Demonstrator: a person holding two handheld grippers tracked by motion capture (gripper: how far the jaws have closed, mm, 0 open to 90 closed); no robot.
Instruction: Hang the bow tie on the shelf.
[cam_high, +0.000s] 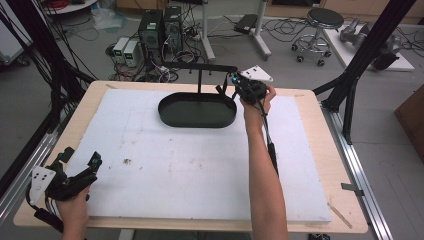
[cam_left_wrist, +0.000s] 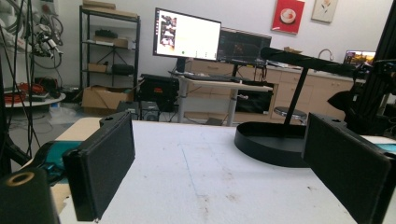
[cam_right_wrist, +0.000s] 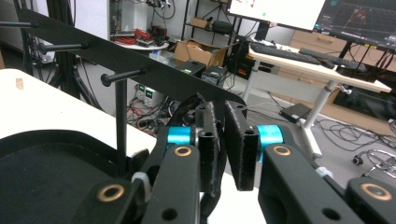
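Note:
A black stand has an oval tray base (cam_high: 167, 116) and a horizontal bar (cam_high: 205, 67) with short pegs (cam_right_wrist: 123, 75). It stands at the far middle of the white foam board. My right gripper (cam_high: 231, 90) is held up at the bar's right end, just under it. Its jaws (cam_right_wrist: 223, 140) are nearly closed on a thin black strap (cam_right_wrist: 189, 109) that loops up on the left of them; what the strap belongs to I cannot tell. My left gripper (cam_high: 80, 157) rests at the near left corner, jaws wide apart (cam_left_wrist: 219, 163) and empty, facing the stand (cam_left_wrist: 266, 144).
The white foam board (cam_high: 190, 165) covers most of the wooden table (cam_high: 340, 165). Black frame posts (cam_high: 360, 60) rise at the table's right and left. Beyond the far edge are computers, cables and a stool (cam_high: 320, 30) on the floor.

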